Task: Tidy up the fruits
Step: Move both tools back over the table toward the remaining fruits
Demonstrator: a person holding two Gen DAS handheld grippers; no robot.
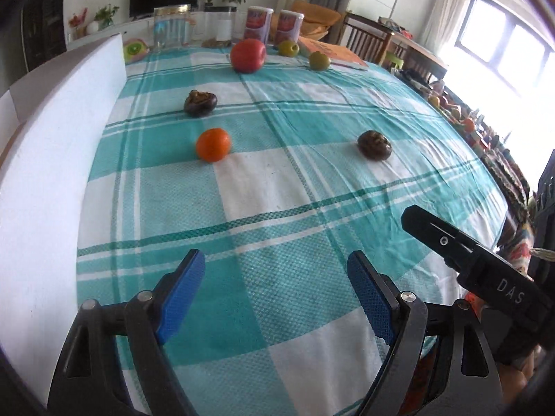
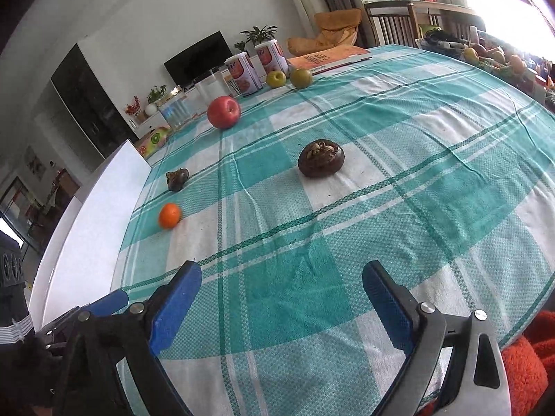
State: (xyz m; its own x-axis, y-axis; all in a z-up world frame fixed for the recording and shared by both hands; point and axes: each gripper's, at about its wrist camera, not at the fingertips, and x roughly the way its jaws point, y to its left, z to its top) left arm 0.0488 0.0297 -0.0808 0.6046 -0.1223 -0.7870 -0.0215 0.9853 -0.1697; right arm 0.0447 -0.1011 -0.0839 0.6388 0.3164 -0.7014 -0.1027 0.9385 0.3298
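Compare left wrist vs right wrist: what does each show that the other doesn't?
Left wrist only: the right gripper, side-on at the right edge, and bright windows.

Right wrist only: the left gripper's blue fingers poking in at lower left, and a red fuzzy fabric at lower right.

Both: checked tablecloth, red apple, orange, two dark brown fruits, two green fruits, two cans, white foam board. Each view's own fingers are open, holding nothing.

The white letters "DAS" stand on the black body of the right tool (image 1: pixel 416 223), seen from the left wrist view. The two red-labelled canisters (image 2: pixel 244 74) and the orange book (image 2: pixel 329 58) at the far edge of the surface carry print too blurred to read.
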